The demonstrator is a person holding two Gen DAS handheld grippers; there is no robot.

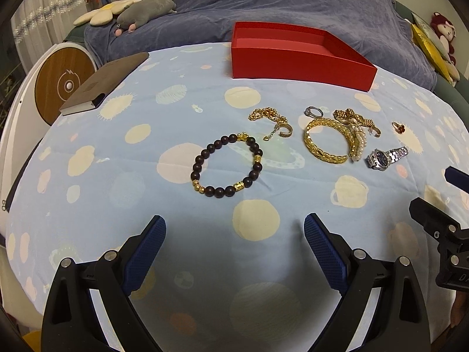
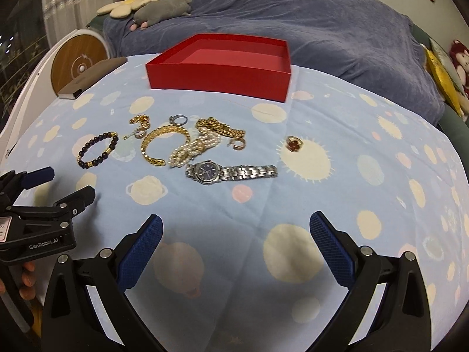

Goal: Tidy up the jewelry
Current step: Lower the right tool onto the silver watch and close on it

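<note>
Jewelry lies spread on a blue spotted cloth (image 1: 117, 176). A dark bead bracelet (image 1: 227, 163) (image 2: 98, 149) is nearest the left side. A gold bangle (image 1: 326, 140) (image 2: 164, 145), a pearl strand (image 2: 195, 149), a silver watch (image 1: 387, 158) (image 2: 231, 171), a gold chain (image 1: 265, 115), a silver ring (image 1: 313, 112) and a red-stone ring (image 2: 293, 144) lie nearby. An open red box (image 1: 299, 55) (image 2: 219, 67) stands behind them and looks empty. My left gripper (image 1: 234, 228) is open and empty, short of the bead bracelet. My right gripper (image 2: 236, 226) is open and empty, short of the watch.
A brown notebook (image 1: 105, 82) lies at the cloth's left edge beside a round wooden-faced device (image 1: 63, 80). A blue blanket-covered bed (image 1: 293, 6) with plush toys (image 1: 146, 8) lies behind the box. Each gripper shows at the edge of the other's view.
</note>
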